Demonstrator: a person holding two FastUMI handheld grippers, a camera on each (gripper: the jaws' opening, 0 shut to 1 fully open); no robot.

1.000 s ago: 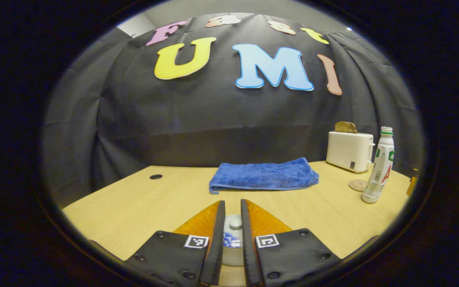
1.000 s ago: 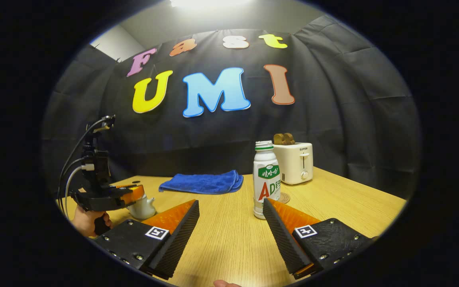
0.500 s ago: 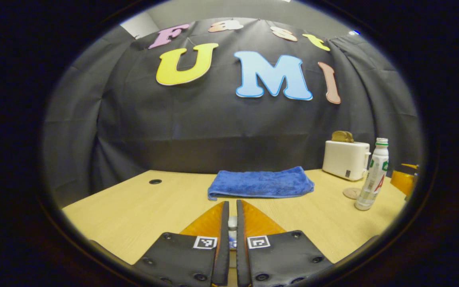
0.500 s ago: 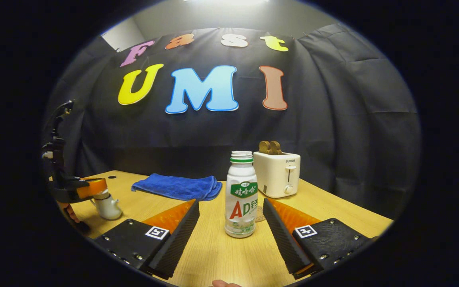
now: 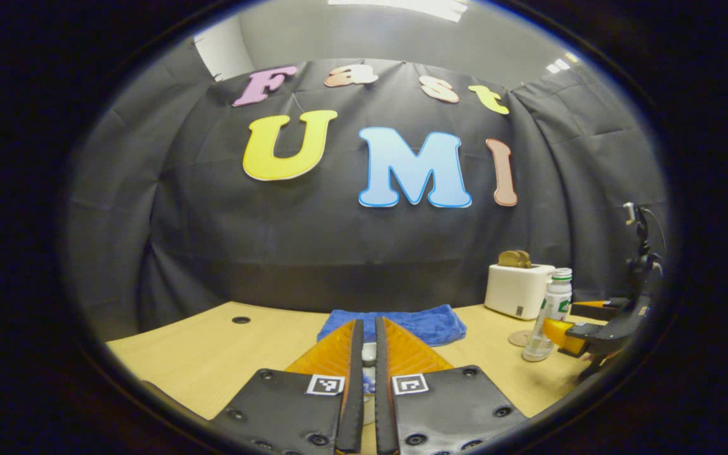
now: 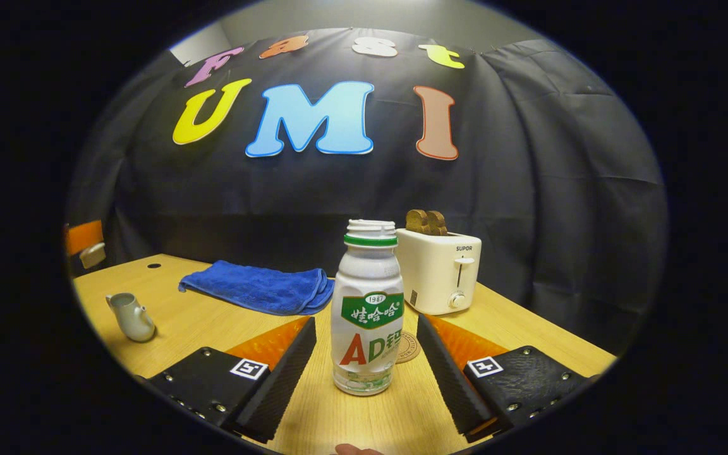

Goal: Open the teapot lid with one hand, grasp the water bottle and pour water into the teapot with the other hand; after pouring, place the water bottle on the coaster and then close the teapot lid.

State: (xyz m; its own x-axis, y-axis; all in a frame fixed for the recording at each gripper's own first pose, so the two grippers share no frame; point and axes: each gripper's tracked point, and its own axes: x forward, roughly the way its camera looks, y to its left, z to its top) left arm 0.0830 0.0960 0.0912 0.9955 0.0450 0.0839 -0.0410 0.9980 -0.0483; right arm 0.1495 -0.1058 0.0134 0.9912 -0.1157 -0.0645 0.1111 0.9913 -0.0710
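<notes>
In the right gripper view the water bottle (image 6: 367, 309) is seen standing upright on the worktop (image 6: 212, 319), at the lower centre of the frame, directly ahead of the right tongs (image 6: 367, 354) and framed between their two spread fingers, neither of which is seen to touch it. Its long axis is vertical, so a level closing of the fingers on its body is judged to be what the coming grasp turns on; the right tongs are plainly the nearer to it. The coaster (image 6: 407, 346) is seen just behind the bottle, partly hidden by it. The teapot (image 6: 130, 316) stands at the lower left of that frame, well apart from the bottle, with its lid (image 6: 92, 254) held above it at the left edge, under a part of the left gripper. In the left gripper view the left tongs (image 5: 364, 354) are drawn nearly together on that lid (image 5: 369, 354), a sliver of which shows in the gap at the lower centre. By count: one bottle, one teapot, one lid, one coaster, one blue towel (image 6: 256, 289), one toaster (image 6: 443, 268) holding two slices, and two pairs of tongs.
</notes>
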